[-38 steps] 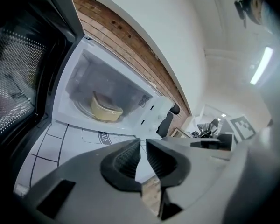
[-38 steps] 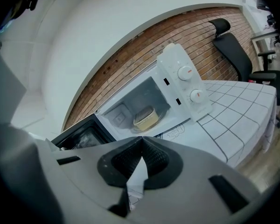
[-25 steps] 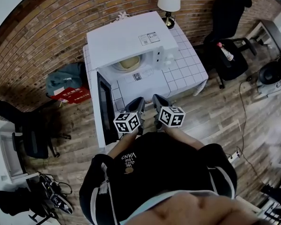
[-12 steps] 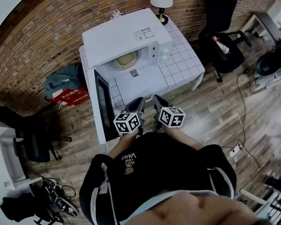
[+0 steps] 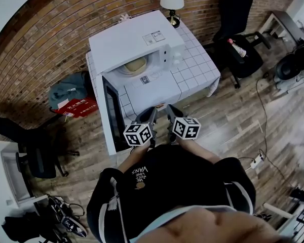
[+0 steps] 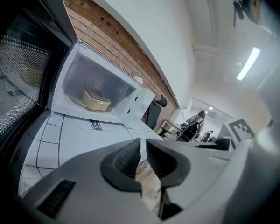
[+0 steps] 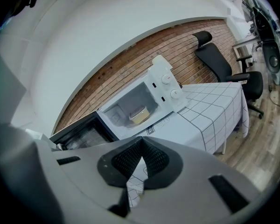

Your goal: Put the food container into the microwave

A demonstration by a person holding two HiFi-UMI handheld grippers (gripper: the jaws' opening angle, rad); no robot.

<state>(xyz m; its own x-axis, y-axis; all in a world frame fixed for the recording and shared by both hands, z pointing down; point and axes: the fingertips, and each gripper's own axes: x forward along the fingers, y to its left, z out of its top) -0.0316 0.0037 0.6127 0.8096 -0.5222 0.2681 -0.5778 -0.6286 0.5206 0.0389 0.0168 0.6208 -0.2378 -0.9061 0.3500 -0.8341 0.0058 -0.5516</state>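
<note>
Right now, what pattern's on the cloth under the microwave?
The tablecloth is white with a dark grid; clearest in the right gripper view.

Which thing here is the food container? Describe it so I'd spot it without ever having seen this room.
Find the white microwave on the checked table by the brick wall; its dark door hangs open. Inside its pale cavity sits the food container, a low, cream-coloured tub. It is the only thing in there, cream against the white walls.
</note>
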